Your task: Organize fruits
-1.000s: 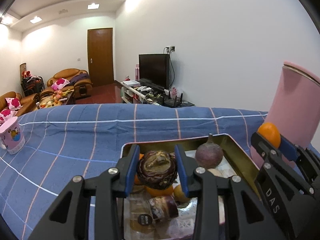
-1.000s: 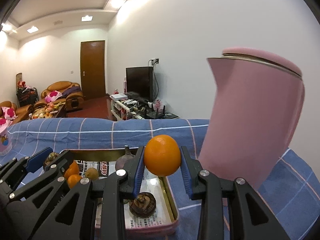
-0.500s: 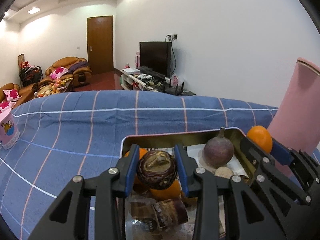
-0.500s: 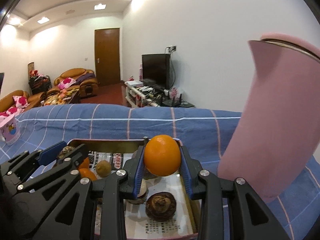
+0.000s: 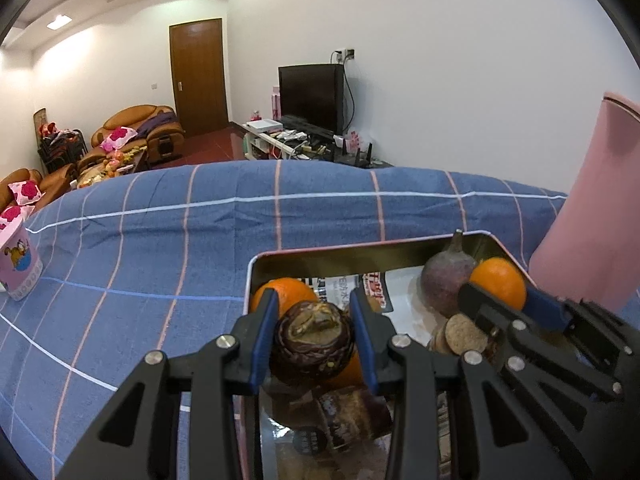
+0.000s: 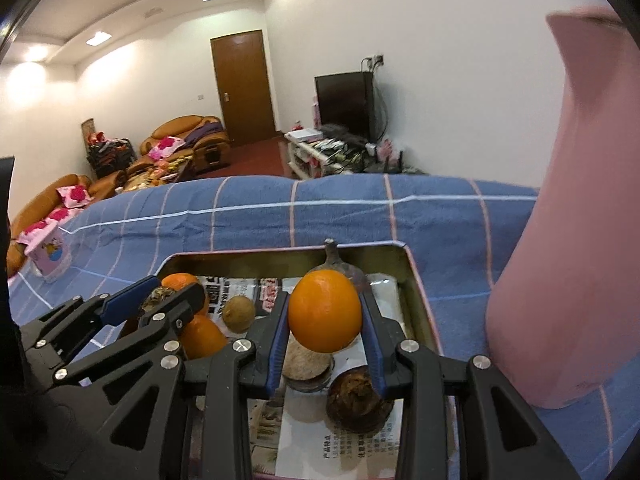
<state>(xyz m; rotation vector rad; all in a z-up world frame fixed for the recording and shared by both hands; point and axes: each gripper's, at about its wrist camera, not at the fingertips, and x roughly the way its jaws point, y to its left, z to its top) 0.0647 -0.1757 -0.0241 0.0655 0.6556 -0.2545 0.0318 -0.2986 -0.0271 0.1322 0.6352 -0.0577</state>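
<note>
Already, at the far left of the checked blue cloth (image 5: pixel 168 240), a pink cartoon cup (image 5: pixel 18 264) was seen standing well apart from the work. Further right, the left gripper (image 5: pixel 313 342) was closed on a dark brown, wrinkled fruit (image 5: pixel 312 344), its blue pads pressed to both sides. That fruit was held over the near left part of the metal tin (image 5: pixel 320 254), above two oranges (image 5: pixel 286 294) already lying inside. Compared with a second earlier, both grippers had been lowered and tipped downward, so the tin's floor filled more of each view. In the middle of the tin, a small brown fruit (image 6: pixel 239 314) and a purple, stemmed fruit (image 5: pixel 448 280) were resting on printed paper. To the right, the right gripper (image 6: pixel 325 312) was clamped on an orange (image 6: pixel 325 312), carried above a round flat biscuit-like piece (image 6: pixel 306 362) and another dark wrinkled fruit (image 6: pixel 358 400). At the far right, a pink jug (image 6: pixel 572 260) stood just beside the tin. Both fruits were judged close to being set down; release had not yet been made, and clear floor between the pieces would be needed.
</note>
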